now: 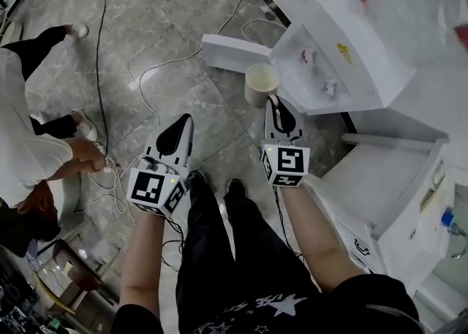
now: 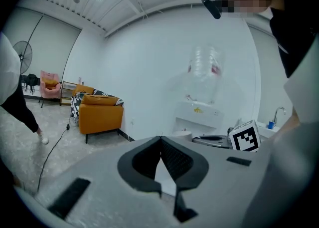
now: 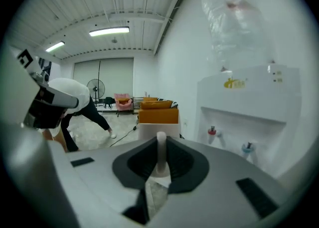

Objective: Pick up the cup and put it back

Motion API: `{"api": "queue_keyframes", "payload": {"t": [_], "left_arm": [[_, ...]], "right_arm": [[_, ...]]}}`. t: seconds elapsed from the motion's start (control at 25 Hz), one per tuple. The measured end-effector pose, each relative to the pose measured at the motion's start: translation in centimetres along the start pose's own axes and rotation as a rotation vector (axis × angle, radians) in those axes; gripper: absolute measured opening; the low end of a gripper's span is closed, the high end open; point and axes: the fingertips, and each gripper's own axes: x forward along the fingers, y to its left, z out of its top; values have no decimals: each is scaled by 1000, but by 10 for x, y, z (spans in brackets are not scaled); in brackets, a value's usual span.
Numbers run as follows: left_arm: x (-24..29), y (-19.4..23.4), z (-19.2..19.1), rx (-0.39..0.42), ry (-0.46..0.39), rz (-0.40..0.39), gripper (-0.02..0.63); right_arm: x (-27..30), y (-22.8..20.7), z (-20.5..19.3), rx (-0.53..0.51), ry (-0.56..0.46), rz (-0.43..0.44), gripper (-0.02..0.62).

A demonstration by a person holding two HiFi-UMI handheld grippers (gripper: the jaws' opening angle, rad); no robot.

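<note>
A cream paper cup (image 1: 259,84) stands upright in front of the white water dispenser (image 1: 344,47), close to its tap recess. My right gripper (image 1: 273,100) is shut on the cup's wall near the rim. In the right gripper view that wall (image 3: 160,148) shows as a thin pale strip pinched between the dark pads of the right gripper (image 3: 160,139). My left gripper (image 1: 187,118) hangs to the left over the floor, shut with nothing in it; its tips meet in the left gripper view (image 2: 160,138). The cup (image 2: 182,133) shows small there too.
The dispenser has a red tap (image 3: 212,132), a blue tap (image 3: 247,147) and a clear bottle (image 3: 234,17) on top. A white box (image 1: 232,52) sits on the floor behind the cup. A bent-over person (image 1: 29,153) and cables (image 1: 110,179) are at left. An orange sofa (image 2: 99,114) stands far off.
</note>
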Motion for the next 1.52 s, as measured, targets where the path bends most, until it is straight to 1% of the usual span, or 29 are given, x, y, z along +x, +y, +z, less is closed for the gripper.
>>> {"api": "queue_keyframes", "payload": {"t": [0.24, 0.4, 0.56, 0.64, 0.88, 1.0, 1.12, 1.2, 1.32, 1.52], "left_arm": [[-32, -23, 28, -16, -25, 29, 9], [-55, -39, 41, -26, -34, 19, 9], [-79, -52, 47, -57, -31, -3, 9], [-91, -59, 49, -70, -31, -20, 9], [-136, -72, 59, -72, -39, -75, 9], [-154, -74, 62, -64, -41, -90, 9], [-166, -73, 59, -54, -31, -95, 9], [-164, -72, 55, -49, -20, -91, 9], [-145, -69, 51, -42, -4, -80, 9], [-92, -65, 49, -29, -12, -43, 9]], "right_arm": [[-42, 6, 36, 6, -29, 9, 43], [-73, 11, 48, 7, -25, -7, 43], [-107, 15, 67, 39, -41, -53, 43], [-127, 15, 77, 39, -54, -82, 43], [-182, 27, 93, 30, -69, -160, 43], [-202, 32, 95, 31, -73, -186, 43], [-217, 35, 88, 53, -70, -209, 43], [-220, 31, 82, 73, -63, -221, 43], [-212, 17, 70, 73, -45, -222, 43], [-176, -16, 53, 24, -31, -168, 43]]}}
